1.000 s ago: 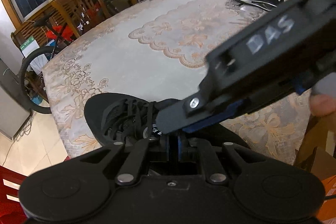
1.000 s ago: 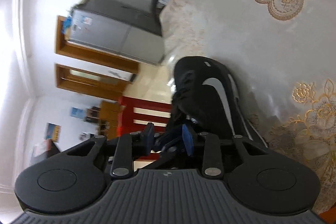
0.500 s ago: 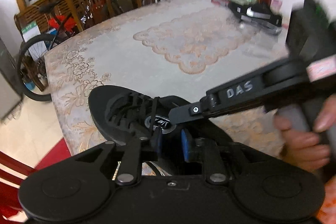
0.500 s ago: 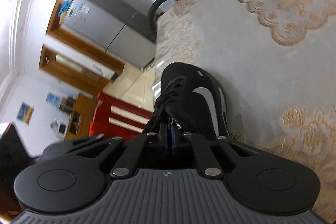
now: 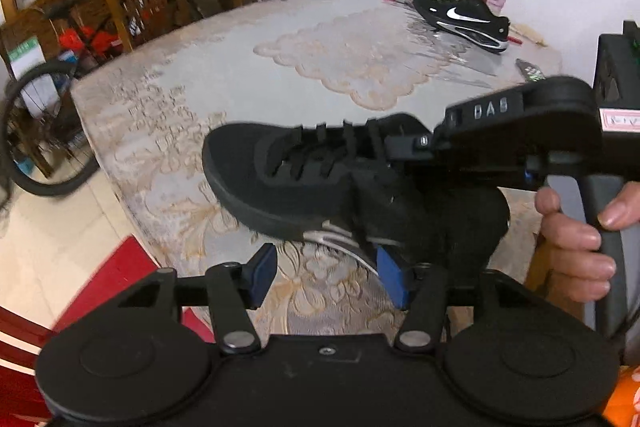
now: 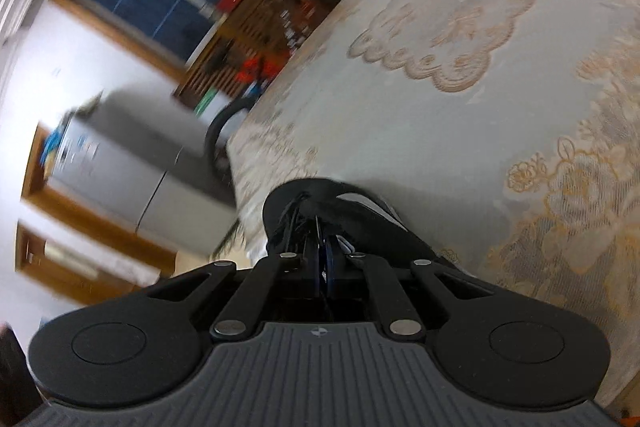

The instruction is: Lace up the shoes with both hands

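A black mesh sneaker (image 5: pixel 320 179) with black laces (image 5: pixel 316 151) sits near the edge of the surface (image 5: pixel 240 79), which is covered in a pale lace-patterned cloth. The right claw (image 6: pixel 322 259) is pressed together at the shoe's tongue, seemingly pinching a lace. The left claw (image 5: pixel 326 277), its blue pads just spreading apart, hangs empty beside the heel. A second black sneaker (image 5: pixel 464 19) lies well apart at the far side.

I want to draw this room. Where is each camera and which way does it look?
Left wrist: on the left gripper, looking down across the table; shows the right gripper and a hand.
Right wrist: on the right gripper, shut at the laces, looking along the table's edge towards a fridge.
Both show the near shoe.
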Action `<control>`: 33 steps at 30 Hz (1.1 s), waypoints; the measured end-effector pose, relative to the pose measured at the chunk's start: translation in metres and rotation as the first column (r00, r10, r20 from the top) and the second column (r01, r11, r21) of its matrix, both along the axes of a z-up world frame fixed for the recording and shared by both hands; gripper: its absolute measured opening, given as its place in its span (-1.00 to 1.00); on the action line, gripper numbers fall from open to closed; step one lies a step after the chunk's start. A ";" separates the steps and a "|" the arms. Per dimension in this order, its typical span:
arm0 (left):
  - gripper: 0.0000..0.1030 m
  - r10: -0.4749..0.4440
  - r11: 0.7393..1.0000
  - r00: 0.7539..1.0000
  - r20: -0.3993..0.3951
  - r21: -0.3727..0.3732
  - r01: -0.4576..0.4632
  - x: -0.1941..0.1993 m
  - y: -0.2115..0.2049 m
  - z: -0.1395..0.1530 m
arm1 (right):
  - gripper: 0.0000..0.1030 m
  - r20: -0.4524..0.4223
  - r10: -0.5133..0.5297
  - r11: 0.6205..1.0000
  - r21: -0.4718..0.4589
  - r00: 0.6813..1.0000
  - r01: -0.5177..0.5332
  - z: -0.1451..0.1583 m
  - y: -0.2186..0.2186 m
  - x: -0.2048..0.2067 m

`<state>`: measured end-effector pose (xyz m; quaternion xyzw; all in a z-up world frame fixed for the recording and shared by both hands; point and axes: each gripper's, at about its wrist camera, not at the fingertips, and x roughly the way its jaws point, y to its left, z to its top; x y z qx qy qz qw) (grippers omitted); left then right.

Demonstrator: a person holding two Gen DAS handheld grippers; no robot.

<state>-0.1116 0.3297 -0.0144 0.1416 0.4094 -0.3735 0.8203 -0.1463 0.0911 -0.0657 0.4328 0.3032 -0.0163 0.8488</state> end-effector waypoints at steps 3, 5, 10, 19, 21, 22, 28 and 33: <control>0.02 -0.032 0.999 0.999 -0.018 -0.011 0.031 -0.001 0.010 -0.003 | -0.92 0.002 -0.080 0.997 0.017 0.997 0.080 -0.001 0.006 0.000; 0.02 -0.049 0.999 0.998 -0.024 -0.015 0.049 -0.003 0.014 -0.004 | -0.92 -0.008 -0.122 0.991 0.052 0.993 0.122 -0.003 0.006 -0.001; 0.02 -0.069 0.997 0.997 -0.028 -0.018 0.069 -0.002 0.018 -0.005 | -0.92 -0.038 -0.179 0.970 0.160 0.983 0.183 -0.011 0.003 -0.004; 0.03 -0.100 0.995 0.995 -0.025 -0.004 0.099 0.001 0.012 -0.006 | -0.92 -0.053 -0.248 0.929 0.271 0.967 0.253 -0.014 0.001 -0.006; 0.03 -0.106 0.994 0.994 -0.025 -0.003 0.106 0.000 0.012 -0.007 | -0.92 -0.065 -0.275 0.901 0.330 0.959 0.281 -0.016 -0.003 -0.005; 0.03 -0.107 0.994 0.994 -0.026 -0.001 0.107 0.000 0.012 -0.007 | -0.92 -0.071 -0.286 0.894 0.339 0.956 0.292 -0.016 -0.004 -0.005; 0.03 -0.098 0.995 0.995 -0.028 -0.015 0.098 0.004 0.011 -0.008 | -0.66 -0.036 -0.242 0.953 0.182 0.970 0.244 0.007 0.002 -0.008; 0.05 -0.051 0.997 0.998 -0.035 -0.052 0.050 0.010 0.010 -0.006 | -0.19 0.064 -0.171 0.985 -0.025 0.983 0.173 0.040 0.000 -0.023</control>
